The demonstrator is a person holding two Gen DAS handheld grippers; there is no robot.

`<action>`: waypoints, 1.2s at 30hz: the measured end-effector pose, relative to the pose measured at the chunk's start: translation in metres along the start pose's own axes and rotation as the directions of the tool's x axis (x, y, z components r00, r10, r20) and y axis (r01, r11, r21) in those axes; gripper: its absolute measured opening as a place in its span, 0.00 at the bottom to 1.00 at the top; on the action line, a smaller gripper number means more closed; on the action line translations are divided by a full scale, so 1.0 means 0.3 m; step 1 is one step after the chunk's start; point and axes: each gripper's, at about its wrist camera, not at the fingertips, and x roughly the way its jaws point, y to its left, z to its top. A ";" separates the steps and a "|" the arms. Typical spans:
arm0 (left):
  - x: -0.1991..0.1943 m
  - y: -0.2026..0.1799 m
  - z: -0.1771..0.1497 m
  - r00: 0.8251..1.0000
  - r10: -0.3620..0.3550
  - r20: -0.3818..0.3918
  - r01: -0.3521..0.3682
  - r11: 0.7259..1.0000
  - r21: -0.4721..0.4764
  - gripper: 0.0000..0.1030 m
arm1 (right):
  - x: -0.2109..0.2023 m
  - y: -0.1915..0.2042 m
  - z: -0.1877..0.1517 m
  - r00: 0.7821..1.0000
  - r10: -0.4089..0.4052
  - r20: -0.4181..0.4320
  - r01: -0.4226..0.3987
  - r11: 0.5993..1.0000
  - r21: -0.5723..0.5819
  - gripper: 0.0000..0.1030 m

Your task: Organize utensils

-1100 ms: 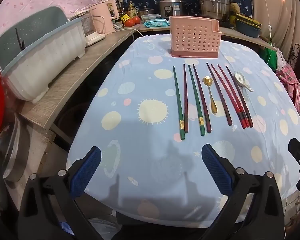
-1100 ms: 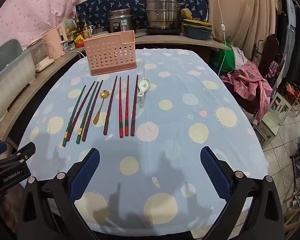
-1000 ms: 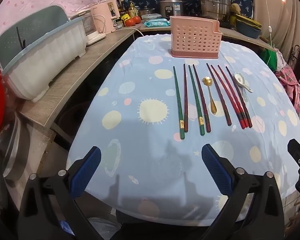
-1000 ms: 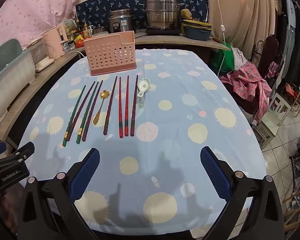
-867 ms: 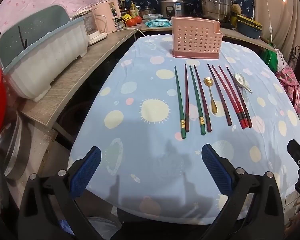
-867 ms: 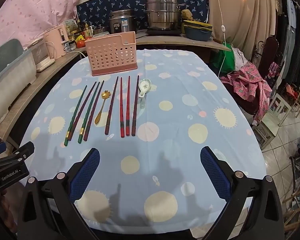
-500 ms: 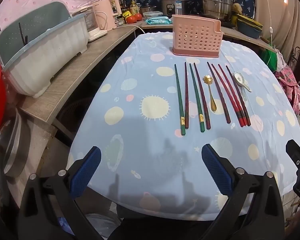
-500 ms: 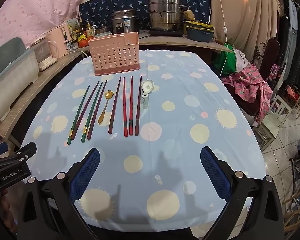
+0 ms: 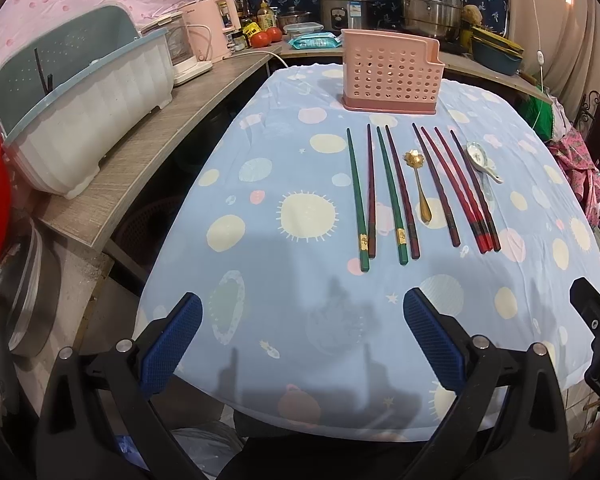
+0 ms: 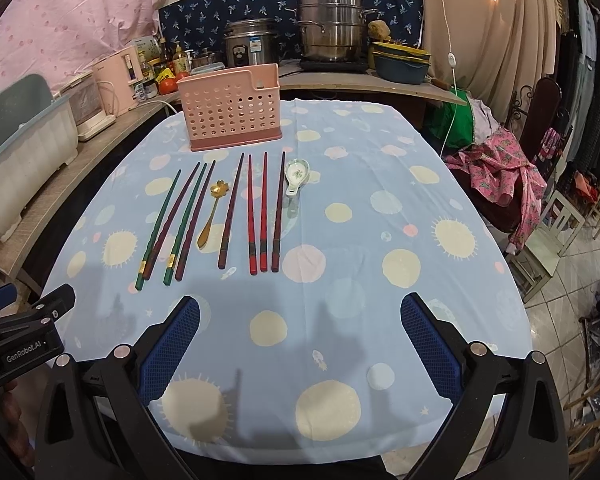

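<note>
I'm easing both wide-open grippers, left gripper (image 9: 300, 340) and right gripper (image 10: 300, 338), forward; the tightly packed chopsticks (image 10: 260, 216) are risking a double pick.

Home kitchen, rice cooker (image 10: 251, 47), steamer pot (image 10: 330, 32), dish rack (image 9: 88, 108)

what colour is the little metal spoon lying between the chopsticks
Gold; the flower-shaped gold metal spoon shows best in the left wrist view.
</note>
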 end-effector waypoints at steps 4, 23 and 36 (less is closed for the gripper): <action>0.000 -0.002 0.000 1.000 0.000 -0.003 0.000 1.000 -0.004 0.93 | 0.000 -0.001 0.002 1.000 0.001 -0.001 -0.001 1.000 0.001 0.94; 0.005 0.010 -0.005 1.000 0.001 -0.004 -0.001 1.000 -0.007 0.93 | 0.000 0.001 0.000 1.000 0.001 0.002 -0.001 1.000 0.001 0.94; 0.005 0.013 -0.004 1.000 -0.001 -0.004 0.001 1.000 -0.007 0.93 | 0.000 -0.001 0.000 1.000 0.002 0.002 -0.002 1.000 0.001 0.94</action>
